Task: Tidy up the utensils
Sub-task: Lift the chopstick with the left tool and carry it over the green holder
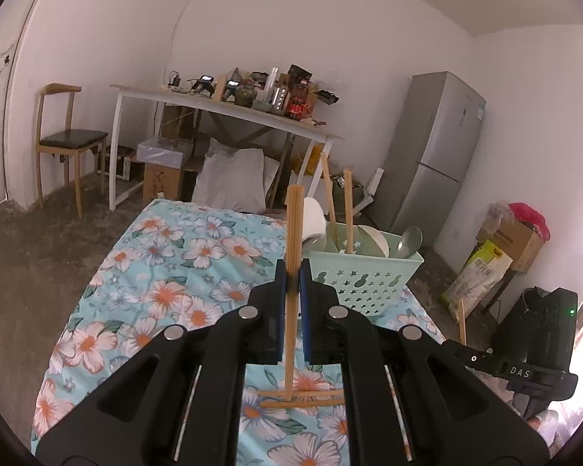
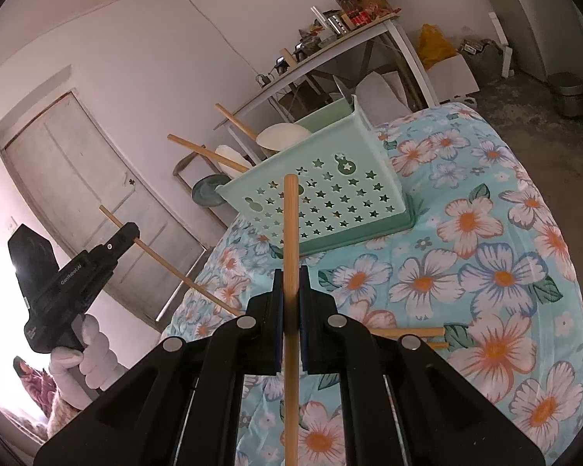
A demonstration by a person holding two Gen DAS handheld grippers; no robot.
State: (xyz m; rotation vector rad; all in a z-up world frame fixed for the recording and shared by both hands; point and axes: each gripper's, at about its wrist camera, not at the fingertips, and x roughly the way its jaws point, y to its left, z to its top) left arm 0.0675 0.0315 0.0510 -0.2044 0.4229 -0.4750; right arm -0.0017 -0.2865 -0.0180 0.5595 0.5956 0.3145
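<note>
The left gripper (image 1: 292,275) was clamped on a chopstick (image 1: 293,233) standing nearly upright, and the right gripper (image 2: 290,283) was clamped on another chopstick (image 2: 290,240), also running up and away between its pads. The green basket (image 1: 363,279) sat ahead of both on the flowered worktop (image 1: 167,272), just right of the left gripper's line, so that gripper seemed nearer. The left view showed bowls, a spoon (image 1: 410,239) and two chopsticks inside it; the right view showed the gloved hand (image 2: 93,357) carrying the left gripper, and two loose chopsticks (image 2: 419,334) lying on the cloth
</note>
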